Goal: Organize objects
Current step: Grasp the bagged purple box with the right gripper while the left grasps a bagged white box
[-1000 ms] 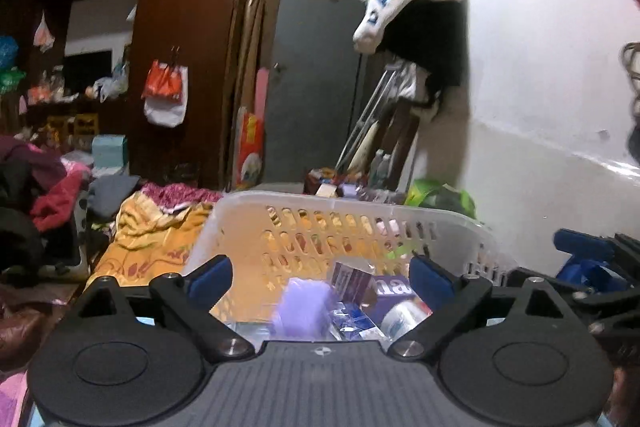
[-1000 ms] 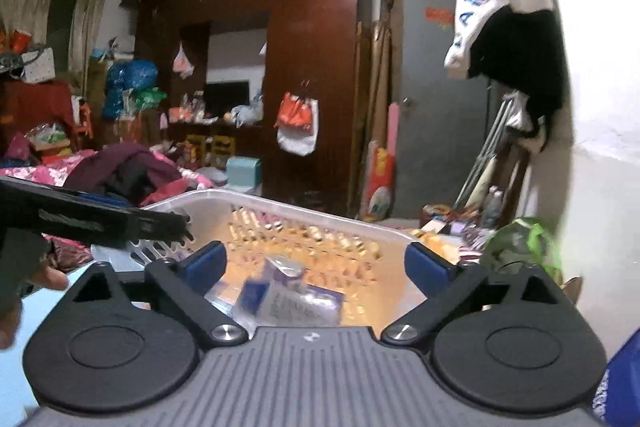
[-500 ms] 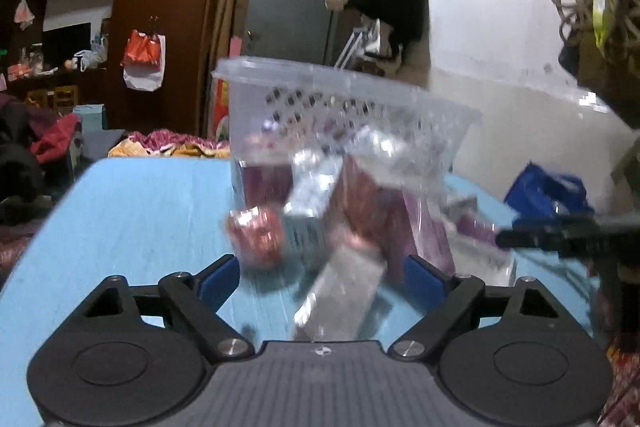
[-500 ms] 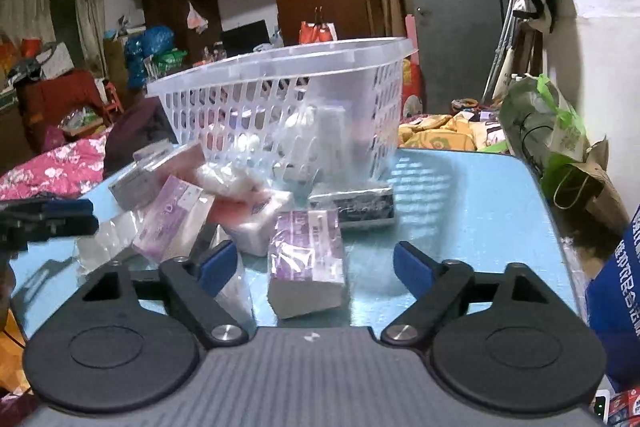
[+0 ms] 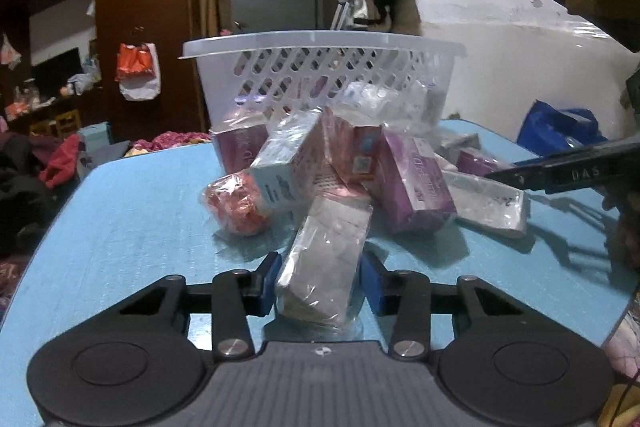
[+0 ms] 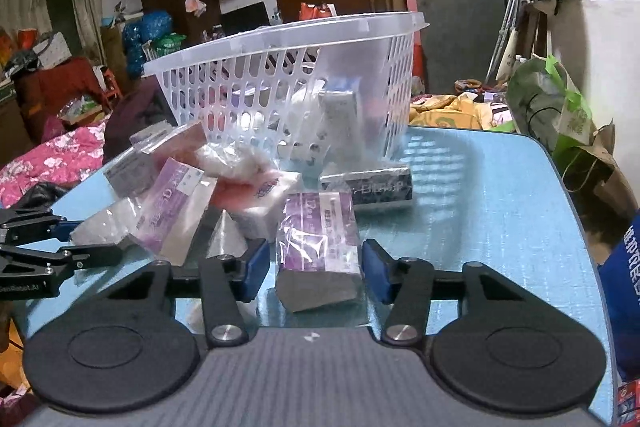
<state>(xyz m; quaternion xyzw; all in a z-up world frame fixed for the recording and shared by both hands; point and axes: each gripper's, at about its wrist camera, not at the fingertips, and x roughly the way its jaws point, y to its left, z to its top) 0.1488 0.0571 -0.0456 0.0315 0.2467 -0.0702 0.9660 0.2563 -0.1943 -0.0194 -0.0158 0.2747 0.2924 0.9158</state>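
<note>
A clear slotted basket (image 5: pixel 320 43) stands on the blue table (image 5: pixel 140 207), with a heap of wrapped packs and boxes in front of it. My left gripper (image 5: pixel 320 283) is low on the table, its jaws closing; both blue pads touch a clear-wrapped white pack (image 5: pixel 324 259) lying end-on between them. My right gripper (image 6: pixel 316 267) is closing around a purple wrapped pack (image 6: pixel 320 235); a thin gap shows at the left pad. The basket (image 6: pixel 280 43) holds a few more packs. Each gripper shows at the edge of the other's view: the left gripper (image 6: pixel 60 247), the right gripper (image 5: pixel 560 171).
The heap holds a red round bundle (image 5: pixel 236 207), a purple box (image 5: pixel 416 187), a white and blue box (image 5: pixel 280 167) and a black and silver pack (image 6: pixel 368 187). Bags stand past the table's right edge (image 6: pixel 560 115). Clothes lie beyond the left edge.
Both grippers came down from above the basket to table level in front of the heap. Their jaws narrowed from wide open, the left onto the white pack, the right around the purple pack.
</note>
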